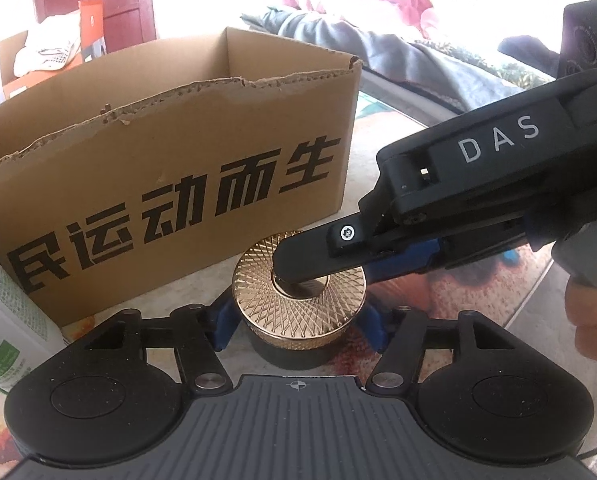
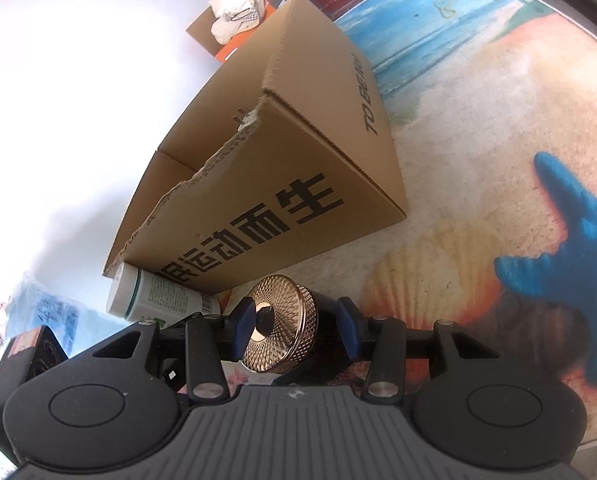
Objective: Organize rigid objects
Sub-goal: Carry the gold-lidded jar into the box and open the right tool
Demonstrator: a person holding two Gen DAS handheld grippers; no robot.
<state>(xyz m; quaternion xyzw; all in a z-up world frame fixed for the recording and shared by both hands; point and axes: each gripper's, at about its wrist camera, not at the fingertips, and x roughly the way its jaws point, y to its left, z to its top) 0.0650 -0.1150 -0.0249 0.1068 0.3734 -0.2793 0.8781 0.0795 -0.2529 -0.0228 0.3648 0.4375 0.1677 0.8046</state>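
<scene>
A small jar (image 1: 298,300) with a gold knurled lid and a black body hangs just in front of a torn cardboard box (image 1: 178,152). My right gripper (image 2: 294,328) is shut on it end to end, one blue pad on the middle of the lid and the other on the black base. In the left wrist view the right gripper (image 1: 298,280) reaches in from the right, its upper finger (image 1: 310,256) flat on the lid. My left gripper (image 1: 298,328) has its blue pads against the two sides of the lid. The jar's bottom is hidden.
The open cardboard box (image 2: 278,148) with black lettering stands on a beach-print mat (image 2: 498,160). A white bottle with a green label (image 2: 154,296) lies against the box's near left corner. A person's hand (image 1: 594,328) holds the right gripper's handle. Clothes and boxes lie beyond.
</scene>
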